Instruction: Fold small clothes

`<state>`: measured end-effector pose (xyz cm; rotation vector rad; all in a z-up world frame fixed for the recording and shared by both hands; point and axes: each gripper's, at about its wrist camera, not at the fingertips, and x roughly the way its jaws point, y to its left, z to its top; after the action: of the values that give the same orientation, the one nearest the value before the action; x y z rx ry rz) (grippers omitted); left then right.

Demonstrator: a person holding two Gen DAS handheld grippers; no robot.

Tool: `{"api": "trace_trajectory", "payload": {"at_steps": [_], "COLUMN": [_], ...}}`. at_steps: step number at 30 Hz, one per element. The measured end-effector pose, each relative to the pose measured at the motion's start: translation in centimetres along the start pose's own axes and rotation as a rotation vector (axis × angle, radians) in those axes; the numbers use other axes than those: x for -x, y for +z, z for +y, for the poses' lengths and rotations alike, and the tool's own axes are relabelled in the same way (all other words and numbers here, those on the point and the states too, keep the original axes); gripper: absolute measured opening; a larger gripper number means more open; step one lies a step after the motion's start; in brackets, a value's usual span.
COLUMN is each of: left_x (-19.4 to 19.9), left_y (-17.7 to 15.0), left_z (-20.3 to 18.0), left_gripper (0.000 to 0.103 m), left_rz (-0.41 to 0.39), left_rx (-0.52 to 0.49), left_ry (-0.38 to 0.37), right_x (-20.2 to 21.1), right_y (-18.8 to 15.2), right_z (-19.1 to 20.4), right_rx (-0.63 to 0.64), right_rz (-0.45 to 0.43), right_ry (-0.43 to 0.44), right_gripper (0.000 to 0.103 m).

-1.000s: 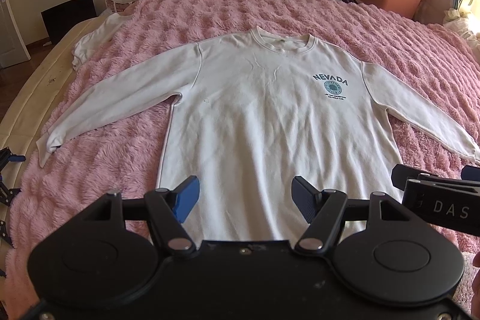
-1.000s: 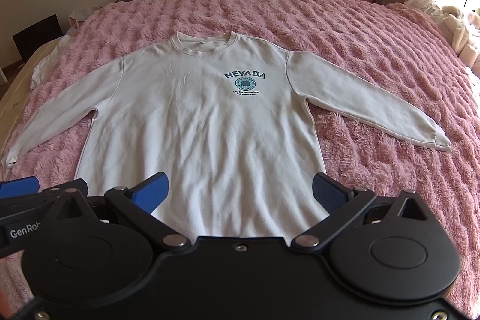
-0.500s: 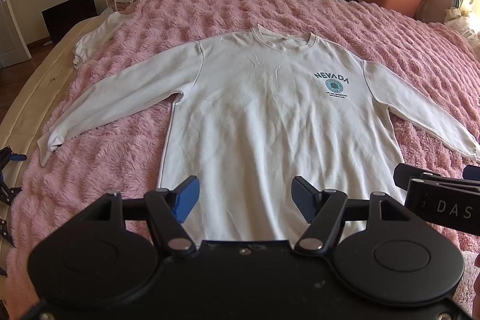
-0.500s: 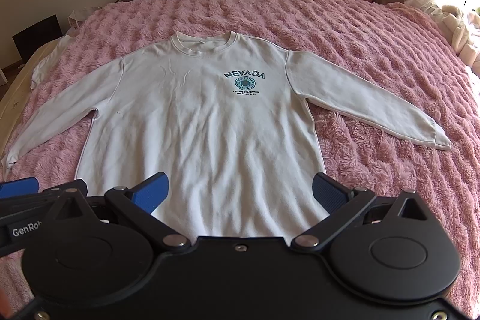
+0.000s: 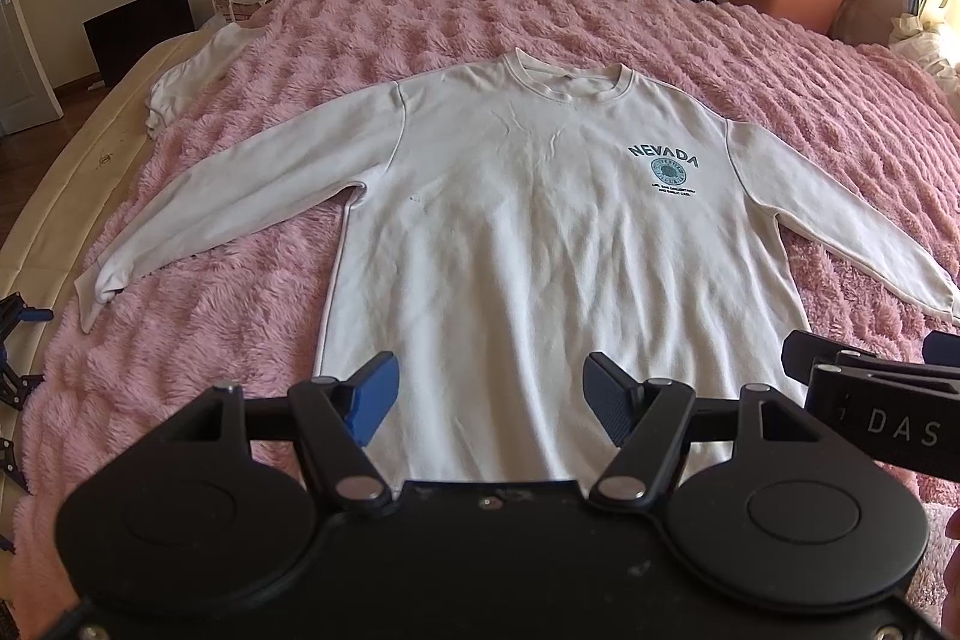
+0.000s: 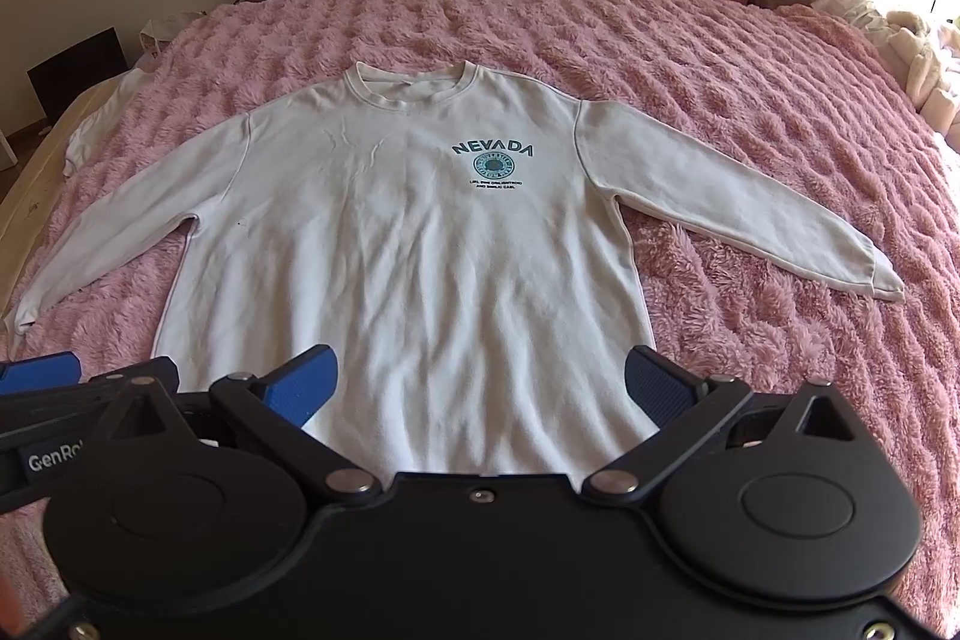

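Our left hand-held gripper [image 5: 486, 394] and right hand-held gripper [image 6: 480, 388] hover open and empty above the hem of the sweatshirt [image 5: 540, 244], spread flat on the bed [image 6: 750, 58]. We should pinch both hem corners evenly.

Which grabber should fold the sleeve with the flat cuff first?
Right, probably. The right gripper hangs open over the white sweatshirt hem nearest that sleeve. The left gripper, also open, sits nearer the other sleeve.

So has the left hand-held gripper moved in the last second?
Barely. In the left wrist view the sweatshirt sits slightly lower and further right against the left hand-held gripper than before, so it drifted slightly; the jaws are open as before.
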<state>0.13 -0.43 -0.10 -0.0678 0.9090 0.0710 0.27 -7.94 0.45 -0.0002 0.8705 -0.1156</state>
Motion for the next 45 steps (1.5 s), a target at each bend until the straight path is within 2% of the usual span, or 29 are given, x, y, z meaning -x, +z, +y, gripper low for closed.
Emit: {"api": "trace_trajectory", "payload": {"at_steps": [13, 19, 24, 28, 32, 35, 40, 41, 42, 43, 45], "left_x": [-0.4, -0.8, -2.1, -4.3, -6.5, -8.5, -12.4, -13.1, -14.1, -15.3, -17.0], "left_y": [0.1, 0.1, 0.4, 1.2, 2.2, 3.3, 5.2, 5.6, 6.1, 6.7, 7.5], "left_z": [-0.2, -0.4, -0.8, -2.4, -4.0, -6.3, -11.0, -11.8, -12.9, -14.1, -16.0], "left_gripper": [0.072, 0.072, 0.072, 0.072, 0.072, 0.072, 0.072, 0.072, 0.072, 0.072, 0.072], "left_rz": [0.008, 0.002, -0.013, -0.001, 0.004, 0.008, 0.014, 0.017, 0.022, 0.025, 0.028], "left_rx": [-0.007, -0.014, -0.018, -0.031, -0.015, -0.018, -0.039, -0.042, -0.047, -0.054, -0.065], "left_ry": [-0.004, -0.031, -0.128, -0.216, -0.351, -0.433, -0.482, -0.494, -0.508, -0.520, -0.538], "right_x": [-0.4, -0.5, -0.5, -0.6, -1.6, -2.8, -5.1, -5.5, -6.0, -6.6, -7.6], "right_y": [0.0, 0.0, -0.5, -1.6, -1.5, -1.3, -1.3, -1.4, -1.4, -1.4, -1.6], "right_z": [0.1, -0.5, -1.6, -4.3, -8.5, -12.2, -18.4, -19.5, -20.7, -22.5, -25.3], "right_rx": [-0.002, -0.021, -0.008, 0.000, -0.090, -0.149, -0.206, -0.215, -0.230, -0.260, -0.311], "right_rz": [0.006, -0.013, -0.103, -0.250, -0.270, -0.262, -0.265, -0.275, -0.277, -0.278, -0.283], "right_ry": [-0.002, -0.003, 0.006, 0.046, 0.026, -0.047, -0.192, -0.212, -0.241, -0.269, -0.283], "right_gripper": [0.103, 0.103, 0.103, 0.103, 0.103, 0.103, 0.102, 0.099, 0.090, 0.072, 0.051]}}
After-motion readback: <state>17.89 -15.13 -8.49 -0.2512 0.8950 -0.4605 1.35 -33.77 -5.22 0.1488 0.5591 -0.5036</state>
